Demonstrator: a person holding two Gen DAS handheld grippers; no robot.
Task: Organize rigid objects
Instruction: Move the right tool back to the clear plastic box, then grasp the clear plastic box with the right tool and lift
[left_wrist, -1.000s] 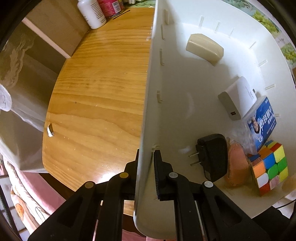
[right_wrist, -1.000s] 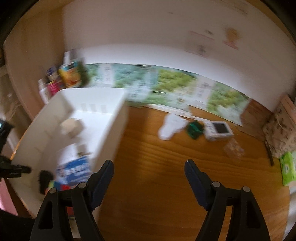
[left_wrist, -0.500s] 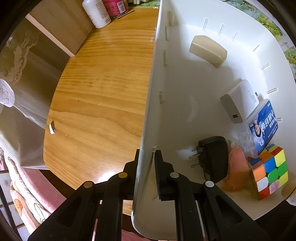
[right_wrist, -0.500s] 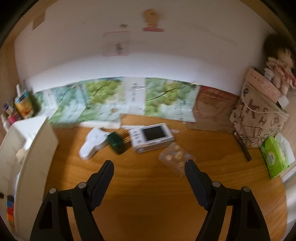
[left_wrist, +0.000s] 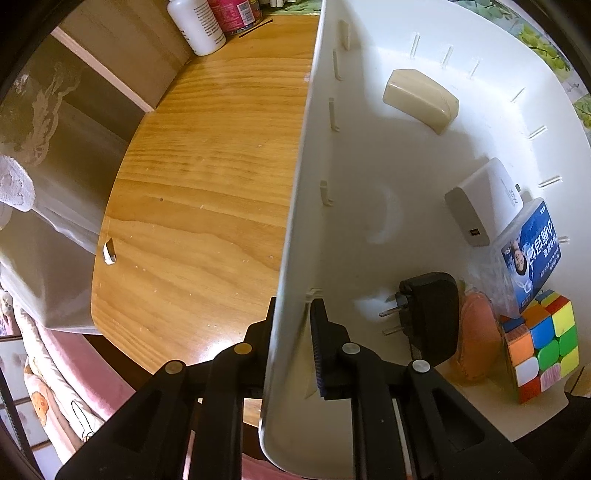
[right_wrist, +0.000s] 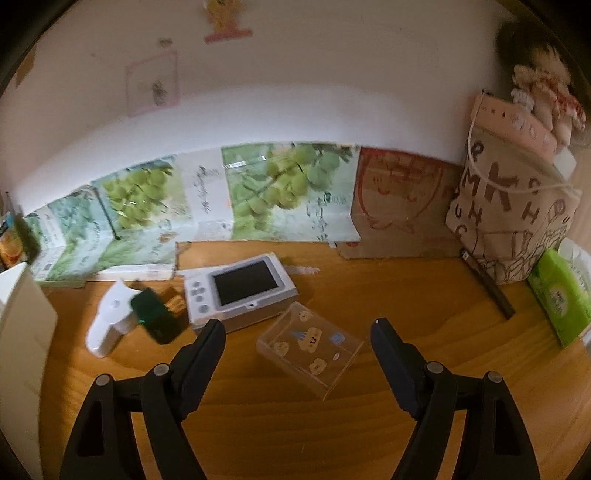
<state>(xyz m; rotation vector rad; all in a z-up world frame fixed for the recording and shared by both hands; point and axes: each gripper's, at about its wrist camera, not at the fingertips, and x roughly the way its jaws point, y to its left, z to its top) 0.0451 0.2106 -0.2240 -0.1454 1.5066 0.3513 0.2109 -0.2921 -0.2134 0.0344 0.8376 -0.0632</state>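
My left gripper (left_wrist: 293, 306) points down astride the near wall of the white bin (left_wrist: 295, 221), shut on that wall. Inside the bin lie a cream soap bar (left_wrist: 421, 99), a white charger (left_wrist: 480, 203), a blue-labelled box (left_wrist: 528, 254), a black plug adapter (left_wrist: 428, 314) and a colour cube (left_wrist: 539, 343). My right gripper (right_wrist: 299, 325) hangs over the wooden table with its jaws opening and nothing pressed between them. Just ahead of it lies a clear plastic box (right_wrist: 310, 343). Behind that are a white device with a dark screen (right_wrist: 240, 291), a dark green object (right_wrist: 155, 317) and a white handheld gadget (right_wrist: 110, 321).
Bottles (left_wrist: 199, 26) stand at the table's far left corner. The table edge (left_wrist: 99, 288) runs left of the bin. Grape-print cartons (right_wrist: 277, 192) line the wall. A paper bag (right_wrist: 509, 214), a green tissue pack (right_wrist: 561, 295) and a dark stick (right_wrist: 487, 284) sit at the right.
The right gripper has swung away from the bin to the right and sunk toward the clear box, which now lies close ahead. The left gripper has stayed on the bin wall.
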